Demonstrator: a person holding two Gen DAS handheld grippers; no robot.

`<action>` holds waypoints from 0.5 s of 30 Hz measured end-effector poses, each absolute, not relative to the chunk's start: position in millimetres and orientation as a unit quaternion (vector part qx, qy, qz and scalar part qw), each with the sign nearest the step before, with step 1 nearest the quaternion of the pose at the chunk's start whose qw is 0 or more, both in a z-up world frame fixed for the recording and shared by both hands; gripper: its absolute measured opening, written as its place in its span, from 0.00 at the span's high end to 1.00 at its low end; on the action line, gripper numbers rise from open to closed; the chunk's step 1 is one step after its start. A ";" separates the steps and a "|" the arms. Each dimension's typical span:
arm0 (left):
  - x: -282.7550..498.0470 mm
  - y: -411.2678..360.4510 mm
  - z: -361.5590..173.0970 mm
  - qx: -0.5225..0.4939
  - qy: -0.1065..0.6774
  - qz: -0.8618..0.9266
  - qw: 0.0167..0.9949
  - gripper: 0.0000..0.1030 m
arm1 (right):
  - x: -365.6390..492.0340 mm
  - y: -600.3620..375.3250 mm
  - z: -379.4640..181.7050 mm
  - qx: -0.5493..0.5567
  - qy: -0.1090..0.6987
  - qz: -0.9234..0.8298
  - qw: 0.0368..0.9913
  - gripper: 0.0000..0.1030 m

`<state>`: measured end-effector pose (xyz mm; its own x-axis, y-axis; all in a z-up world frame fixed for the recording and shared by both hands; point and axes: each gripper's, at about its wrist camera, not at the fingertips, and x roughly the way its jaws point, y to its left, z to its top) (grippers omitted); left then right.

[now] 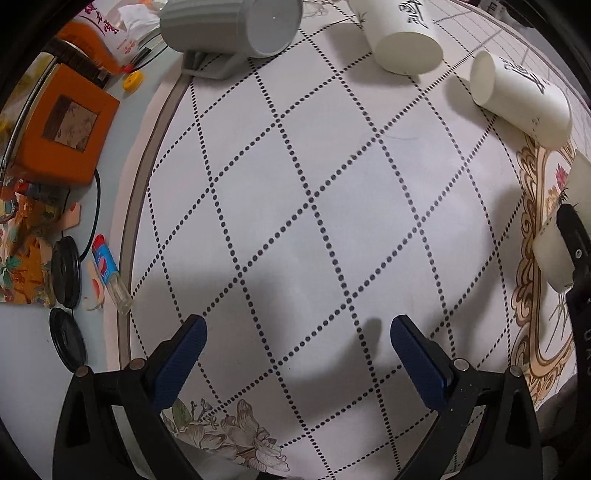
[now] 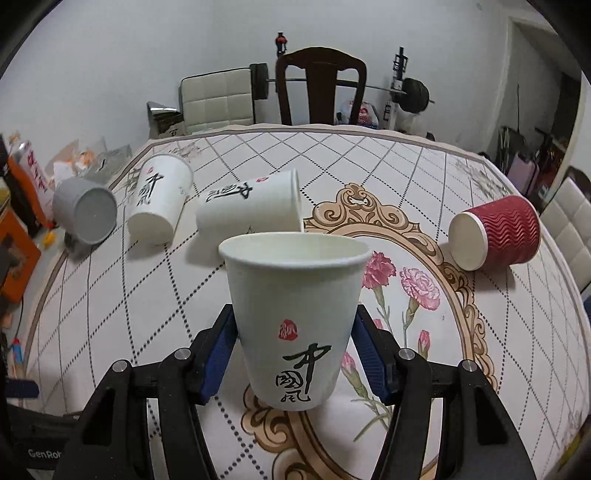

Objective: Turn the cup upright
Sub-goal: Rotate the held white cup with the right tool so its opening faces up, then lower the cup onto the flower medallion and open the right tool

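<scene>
In the right wrist view a white paper cup point(image 2: 293, 317) with black calligraphy stands upright, mouth up, between my right gripper's point(image 2: 295, 354) blue pads, which press on its sides; its base looks at or just above the tablecloth. Two more white paper cups point(image 2: 157, 201) point(image 2: 251, 208), a grey mug point(image 2: 86, 210) and a red ribbed cup point(image 2: 496, 232) lie on their sides behind it. My left gripper point(image 1: 297, 347) is open and empty over the dotted cloth. In the left wrist view the grey mug point(image 1: 229, 26) and two white cups point(image 1: 402, 37) point(image 1: 521, 99) lie at the top.
An orange box point(image 1: 64, 136), black lids point(image 1: 66, 271), a lip balm tube point(image 1: 110, 273) and clutter lie left of the cloth's edge. My right gripper's black frame point(image 1: 576, 258) and the held cup show at the right edge. A wooden chair point(image 2: 321, 85) and barbell stand beyond the table.
</scene>
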<state>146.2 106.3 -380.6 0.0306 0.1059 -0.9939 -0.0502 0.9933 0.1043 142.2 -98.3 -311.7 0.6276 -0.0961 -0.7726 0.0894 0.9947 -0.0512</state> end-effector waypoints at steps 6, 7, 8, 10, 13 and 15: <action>119.6 107.1 -370.0 0.032 0.687 0.045 0.725 0.01 | 131.2 -100.9 -317.0 0.001 0.459 -0.046 0.887 0.37; 116.3 106.0 -367.7 0.035 0.685 0.043 0.726 0.01 | 129.1 -102.1 -318.5 0.004 0.466 -0.045 0.884 0.36; 113.3 105.2 -365.9 0.038 0.684 0.042 0.728 0.01 | 126.0 -102.9 -319.4 0.006 0.471 -0.044 0.881 0.36; 109.8 104.4 -361.9 0.040 0.679 0.039 0.732 0.01 | 120.7 -104.6 -320.8 0.007 0.483 -0.043 0.874 0.31; 102.0 104.7 -353.2 0.040 0.671 0.035 0.740 0.01 | 110.5 -106.3 -316.3 0.008 0.493 -0.043 0.869 0.19; 97.2 102.5 -344.2 0.042 0.664 0.032 0.746 0.01 | 102.1 -106.8 -308.3 0.004 0.492 -0.049 0.869 0.16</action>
